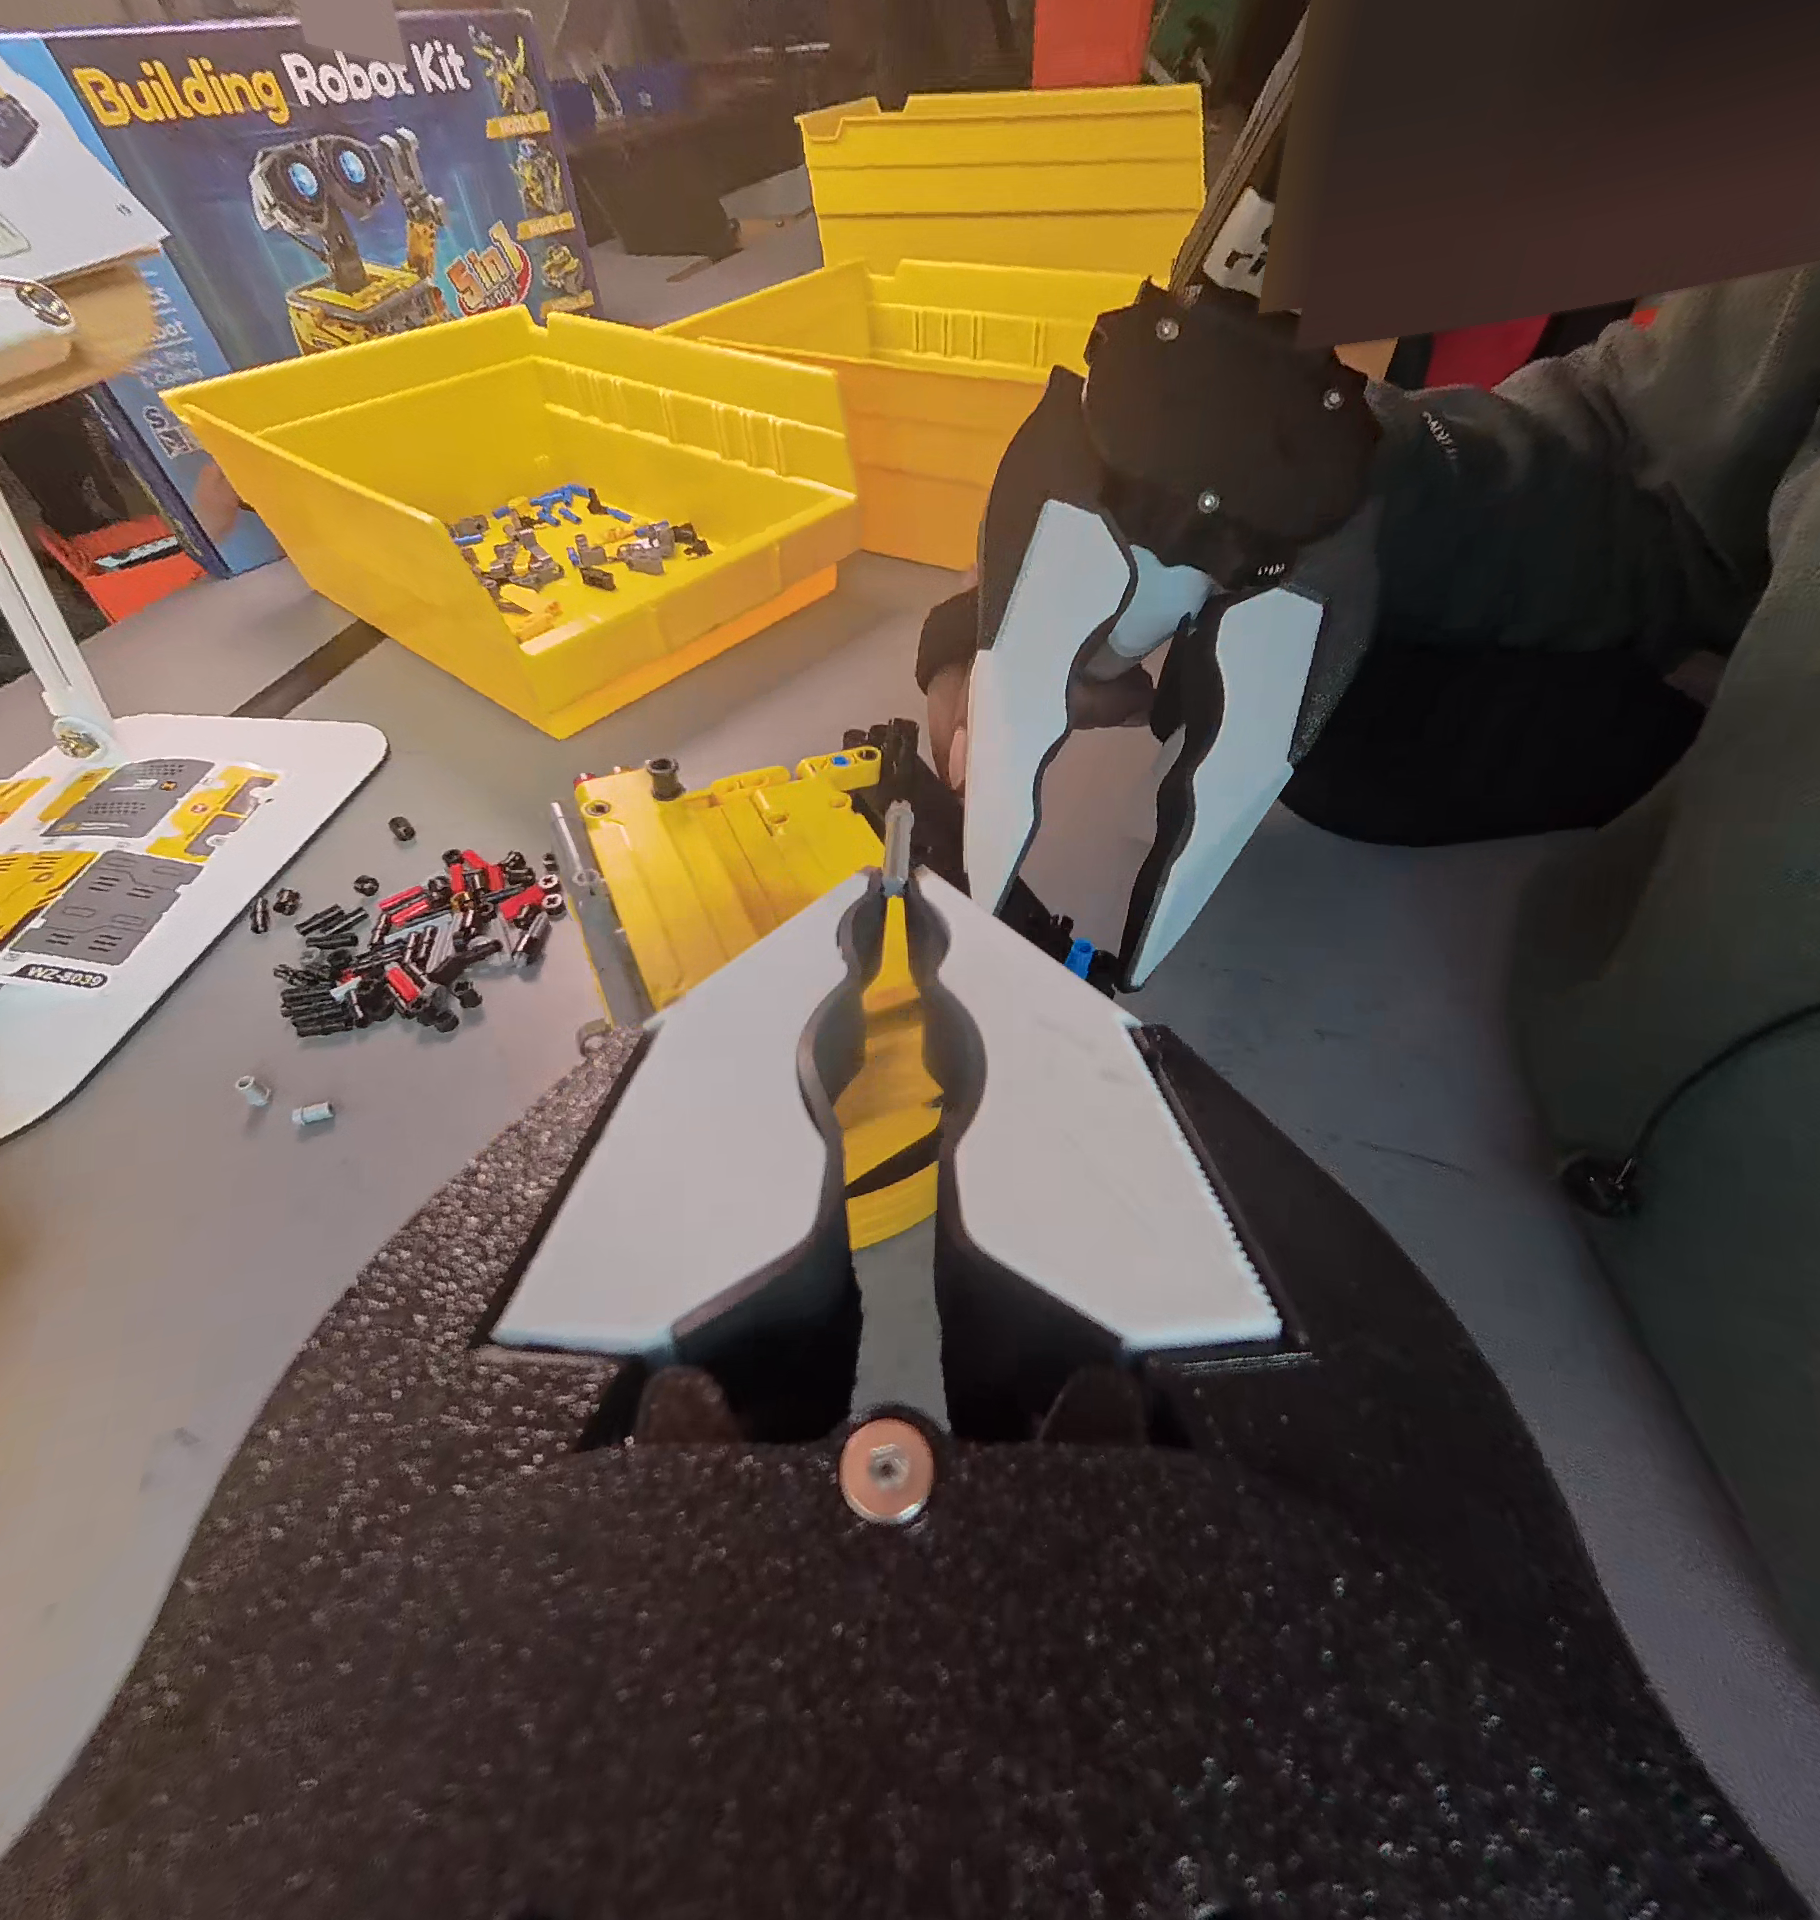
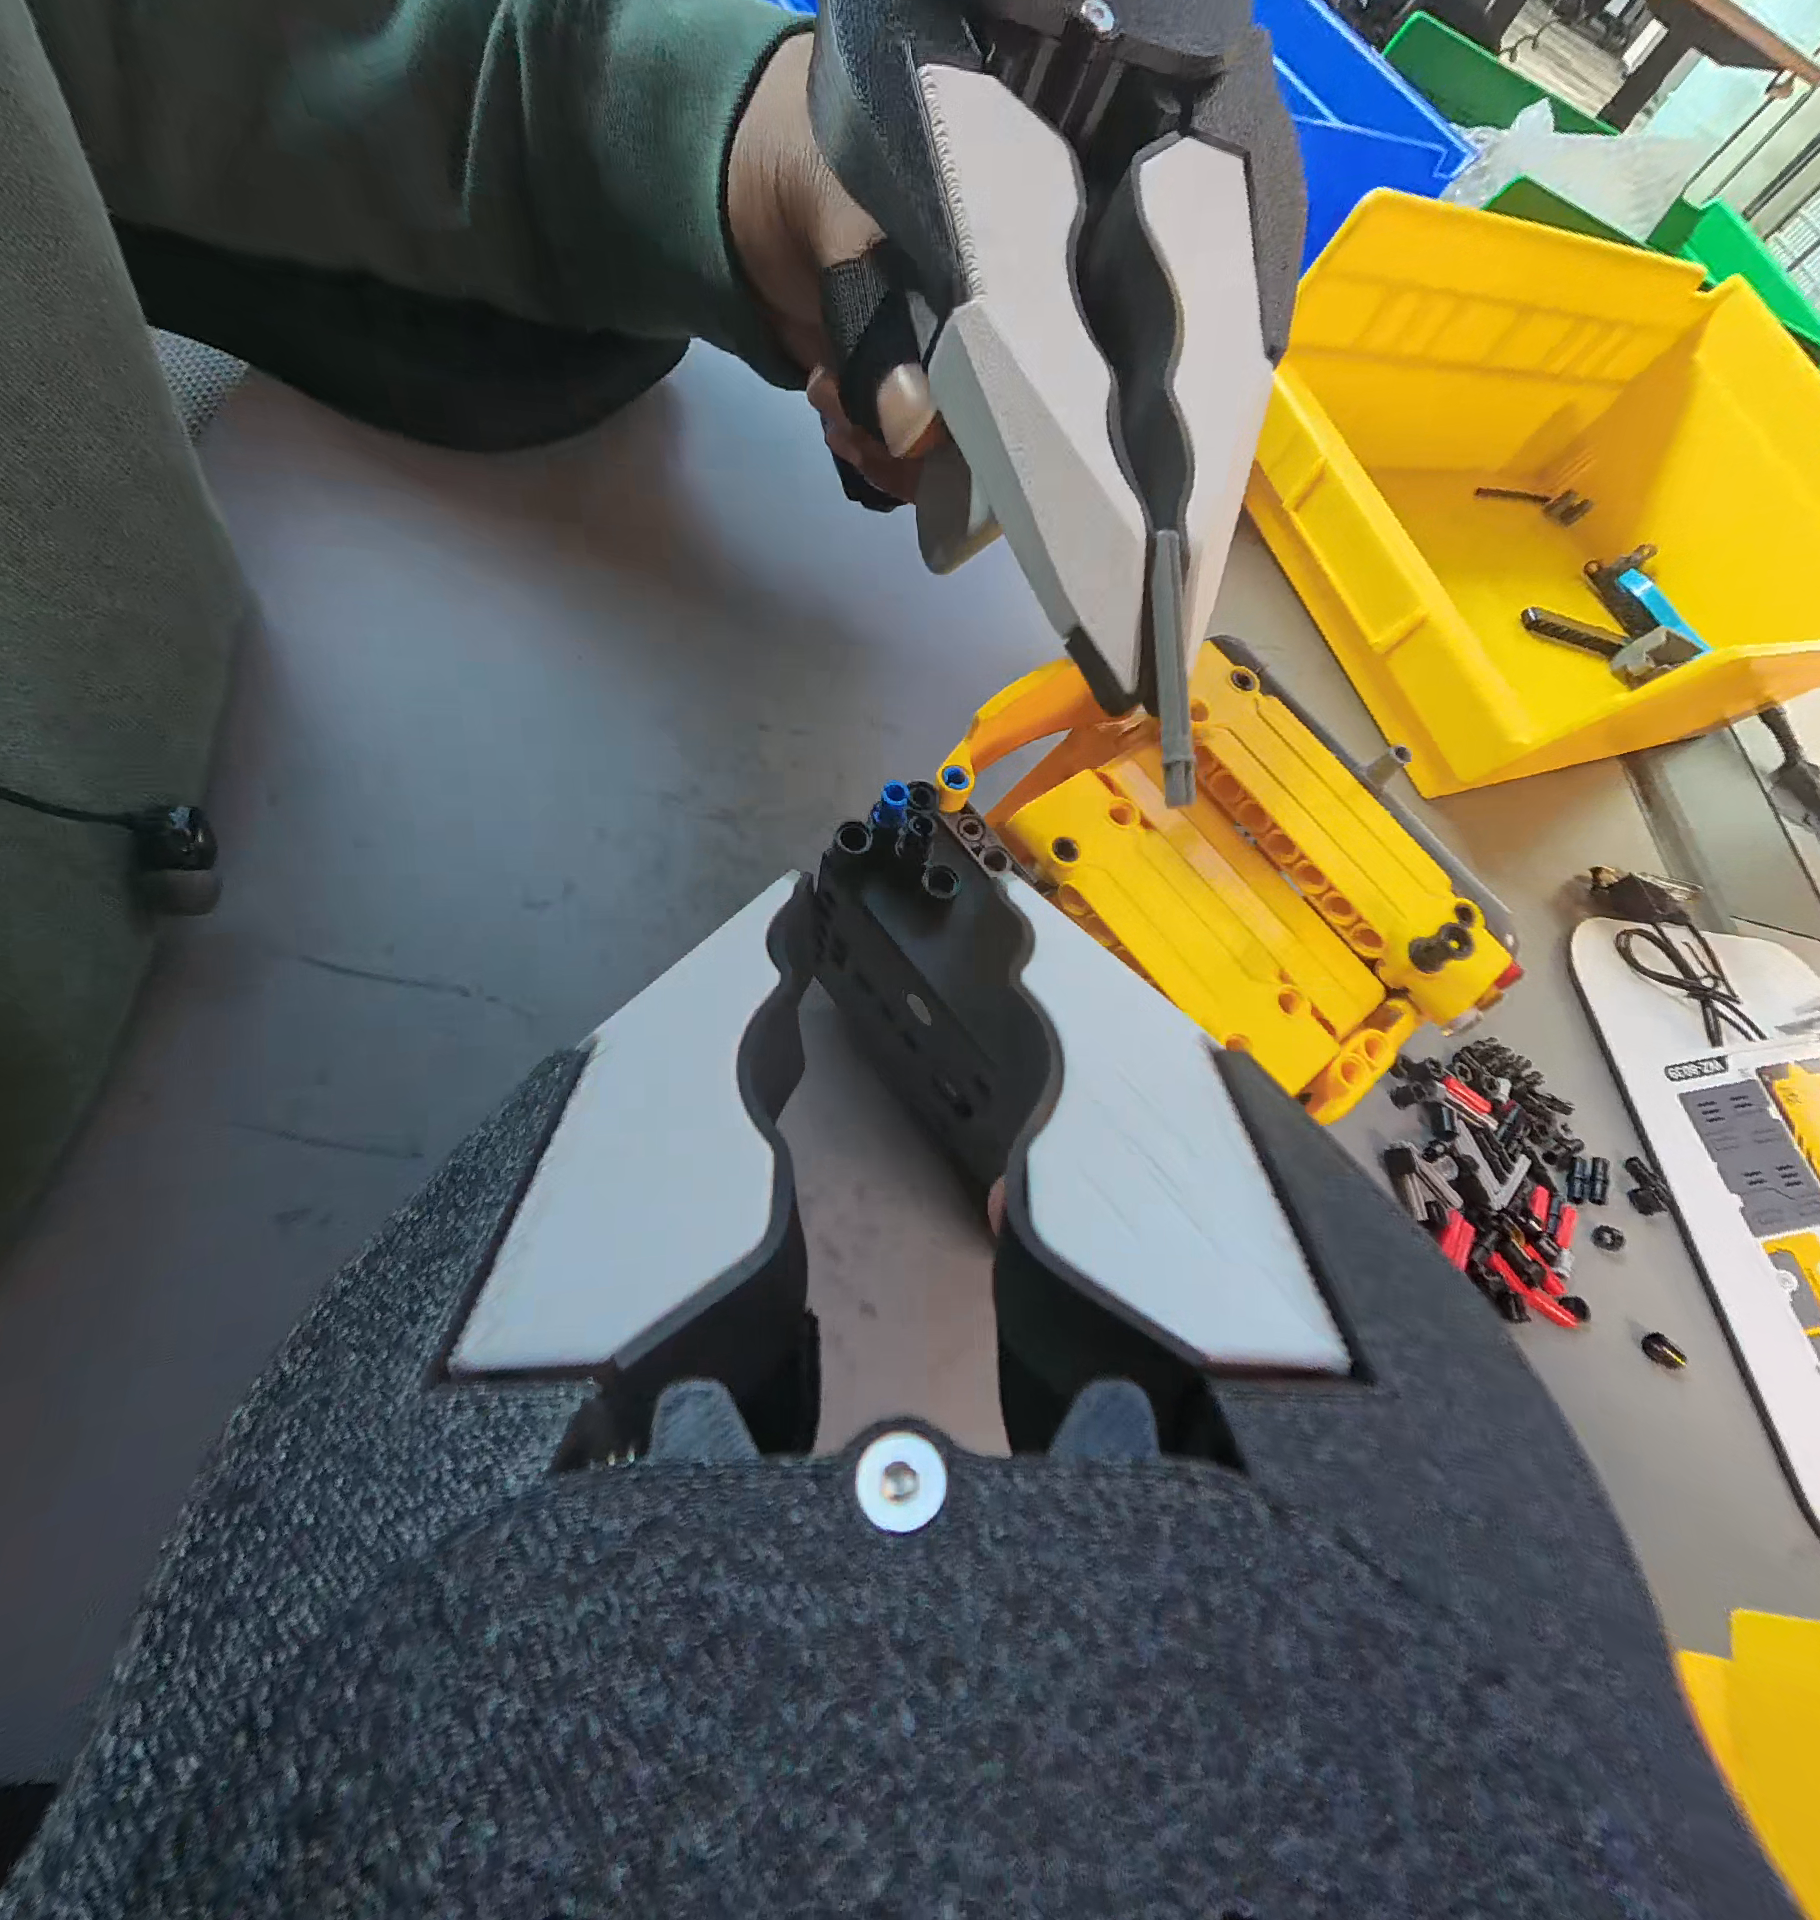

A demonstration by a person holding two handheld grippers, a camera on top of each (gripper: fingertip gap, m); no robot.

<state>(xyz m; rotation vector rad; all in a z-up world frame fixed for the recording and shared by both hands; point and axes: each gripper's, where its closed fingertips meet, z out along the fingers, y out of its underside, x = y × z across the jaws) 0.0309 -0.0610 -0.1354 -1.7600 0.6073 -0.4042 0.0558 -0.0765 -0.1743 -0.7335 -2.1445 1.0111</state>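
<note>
The left claw [image 1: 893, 883] is pinched nearly closed on a thin grey rod [image 2: 1172, 675], whose tip hangs just above the yellow brick model [image 2: 1249, 883] lying on the grey worktop [image 2: 521, 675]. The right claw [image 2: 901, 914] is part open, its fingers clasping the black block [image 2: 916, 997] at the model's near end. Beyond the left claw's tip sits a yellow bin [image 1: 532, 499] of small parts; to its left lies a heap of black and red pins [image 1: 418, 935] beside a printed sheet [image 1: 106, 862].

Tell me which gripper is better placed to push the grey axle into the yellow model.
Left, probably. The left gripper is shut on the grey axle, tip over the yellow model; the right gripper grips its black block.
</note>
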